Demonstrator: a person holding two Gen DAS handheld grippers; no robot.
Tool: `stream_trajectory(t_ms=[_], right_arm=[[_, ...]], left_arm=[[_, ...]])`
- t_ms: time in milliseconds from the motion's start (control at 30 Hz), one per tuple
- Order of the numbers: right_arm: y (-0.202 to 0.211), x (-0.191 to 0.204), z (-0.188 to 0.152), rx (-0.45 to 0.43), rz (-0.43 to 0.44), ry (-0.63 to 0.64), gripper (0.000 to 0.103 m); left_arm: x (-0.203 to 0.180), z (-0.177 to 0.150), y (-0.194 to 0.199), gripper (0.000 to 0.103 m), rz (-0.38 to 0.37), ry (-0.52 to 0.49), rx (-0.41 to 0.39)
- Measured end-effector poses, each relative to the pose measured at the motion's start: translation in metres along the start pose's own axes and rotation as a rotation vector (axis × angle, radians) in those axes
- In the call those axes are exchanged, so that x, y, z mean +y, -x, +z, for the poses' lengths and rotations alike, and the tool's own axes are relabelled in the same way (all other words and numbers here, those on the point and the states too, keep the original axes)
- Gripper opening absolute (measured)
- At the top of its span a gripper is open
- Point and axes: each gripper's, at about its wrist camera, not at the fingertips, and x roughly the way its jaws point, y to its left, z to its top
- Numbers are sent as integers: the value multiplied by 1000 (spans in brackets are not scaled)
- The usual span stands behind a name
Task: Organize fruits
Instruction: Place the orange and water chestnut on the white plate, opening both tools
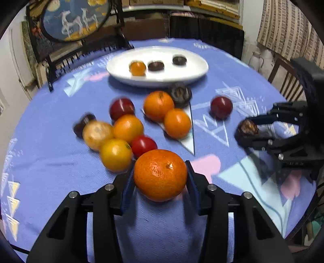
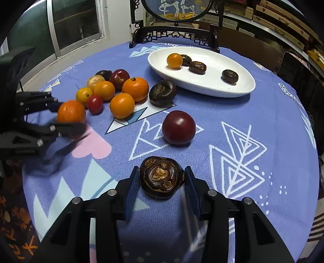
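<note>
My left gripper (image 1: 160,174) is shut on a large orange (image 1: 160,175), its blue pads pressing both sides; the right wrist view shows the same orange (image 2: 70,111) in that gripper (image 2: 67,119) at the left. The right gripper (image 2: 162,178) is shut on a dark brown chestnut-like fruit (image 2: 161,177), also seen at the right of the left wrist view (image 1: 247,128). A loose cluster of oranges (image 1: 158,105), red fruits (image 1: 143,144) and dark fruits (image 1: 180,94) lies mid-table. The white oval plate (image 2: 212,85) behind holds a small orange (image 2: 174,60) and three dark fruits.
A single dark red fruit (image 2: 178,127) lies just ahead of the right gripper. The round table wears a blue patterned cloth (image 2: 243,121). A black carved stand with a round painted panel (image 2: 174,8) stands at the far edge, and a wooden chair (image 1: 287,81) is at the right.
</note>
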Motion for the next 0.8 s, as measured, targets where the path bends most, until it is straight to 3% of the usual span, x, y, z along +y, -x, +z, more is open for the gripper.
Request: stream_trajectory(t_ms=[333, 600, 800], right_arm=[[30, -22, 64, -163, -45, -23, 45], [7, -54, 110, -238, -40, -153, 45], [-19, -76, 139, -243, -103, -217, 45]], left_arm=[[14, 72, 10, 45, 69, -14, -137], [30, 129, -24, 45, 95, 35, -160], [48, 164, -57, 45, 113, 73, -149]])
